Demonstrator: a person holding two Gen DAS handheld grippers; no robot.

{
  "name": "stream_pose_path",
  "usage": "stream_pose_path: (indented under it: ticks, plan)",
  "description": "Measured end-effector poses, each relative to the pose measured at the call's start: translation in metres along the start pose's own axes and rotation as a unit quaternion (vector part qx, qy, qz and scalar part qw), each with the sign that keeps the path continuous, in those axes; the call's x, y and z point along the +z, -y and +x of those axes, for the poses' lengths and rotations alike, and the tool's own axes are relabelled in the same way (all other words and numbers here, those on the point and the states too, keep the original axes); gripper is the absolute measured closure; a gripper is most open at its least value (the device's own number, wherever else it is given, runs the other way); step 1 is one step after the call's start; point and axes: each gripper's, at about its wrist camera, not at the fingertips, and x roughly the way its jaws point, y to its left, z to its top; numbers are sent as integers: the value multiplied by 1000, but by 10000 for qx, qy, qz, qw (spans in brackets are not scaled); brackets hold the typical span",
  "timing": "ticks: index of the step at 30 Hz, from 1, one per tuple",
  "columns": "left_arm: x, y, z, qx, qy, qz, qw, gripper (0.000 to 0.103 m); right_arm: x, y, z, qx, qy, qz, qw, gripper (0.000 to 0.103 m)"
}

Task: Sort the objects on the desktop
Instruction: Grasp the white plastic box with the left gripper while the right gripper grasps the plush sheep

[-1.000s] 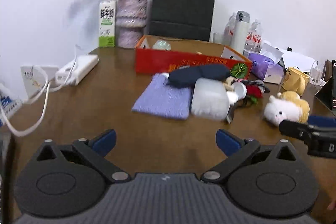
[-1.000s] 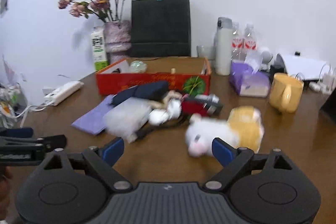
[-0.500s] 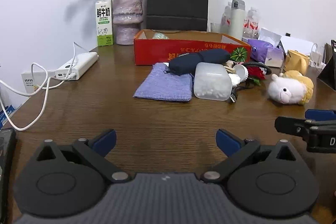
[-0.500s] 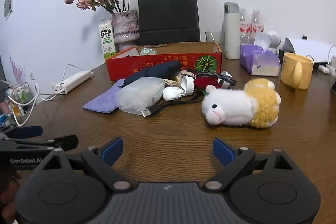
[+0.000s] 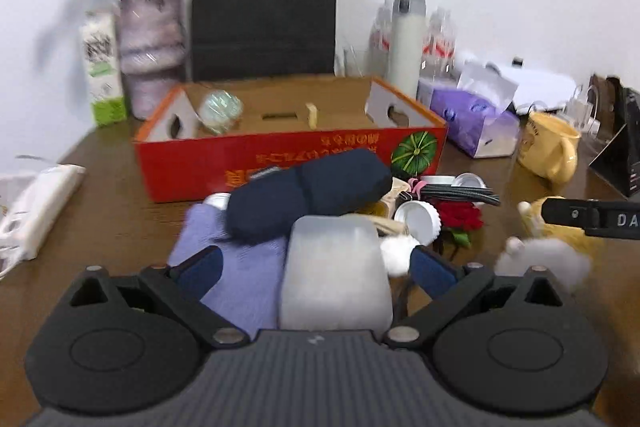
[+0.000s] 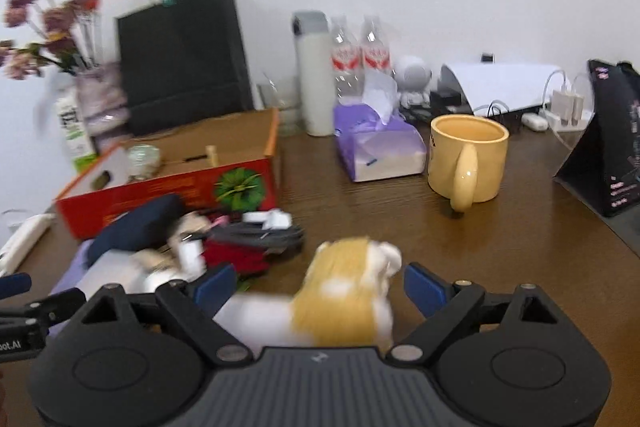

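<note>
A heap of desk objects lies in front of the red cardboard box (image 5: pixel 288 163). It includes a navy pouch (image 5: pixel 308 193), a purple cloth (image 5: pixel 240 267), a translucent plastic box (image 5: pixel 334 267), white lids, dark cables and a red flower. My left gripper (image 5: pixel 316 267) is open, and its blue fingers straddle the plastic box and the cloth edge without touching them. My right gripper (image 6: pixel 320 285) is open around the white and yellow plush sheep (image 6: pixel 348 291), with a gap left at the pads. The plush is blurred in both views.
Behind the plush stand a yellow mug (image 6: pixel 468 155) and a purple tissue pack (image 6: pixel 376 147). Along the wall are a black paper bag (image 5: pixel 264 7), a white thermos (image 5: pixel 406 39), water bottles, a flower vase (image 5: pixel 152 47) and a milk carton (image 5: pixel 102 67). A white power strip (image 5: pixel 36 207) lies at the left.
Both grippers have moved forward to the heap. The left now straddles the plastic box and the right now has the plush sheep between its fingers. Both stay open.
</note>
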Motion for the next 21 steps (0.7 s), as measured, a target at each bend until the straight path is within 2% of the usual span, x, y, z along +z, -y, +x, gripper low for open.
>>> stream_pose_path:
  ticks: [1, 3, 4, 5, 8, 13, 17, 21]
  plan:
    - [5, 1, 12, -86, -188, 42, 9998, 5, 7, 2, 14, -36, -149, 2, 9999, 15]
    - [8, -1, 32, -35, -524, -148, 9985, 29, 11, 6, 35, -152, -379, 88, 9991, 23]
    - [7, -3, 38, -159, -656, -281, 9973, 37, 12, 7, 43, -176, -526, 65, 9984, 39]
    - [5, -5, 40, -228, -754, -351, 9963, 36, 9, 9, 49, -127, -648, 87, 9978, 55]
    - [-7, -2, 25, -173, -678, -199, 9974, 36, -6, 6, 39, -44, -578, -70, 9983, 55]
    - [-42, -4, -29, -142, -712, -381, 9966, 36, -38, -19, 0, 238, -533, -547, 9968, 55]
    - [-75, -12, -80, 51, -634, -425, 9971, 36, -66, -45, -35, 541, -511, -1003, 9922, 55]
    - [-95, -24, -116, 406, -640, -439, 9962, 36, -77, -67, -54, 845, -607, -1226, 9870, 54]
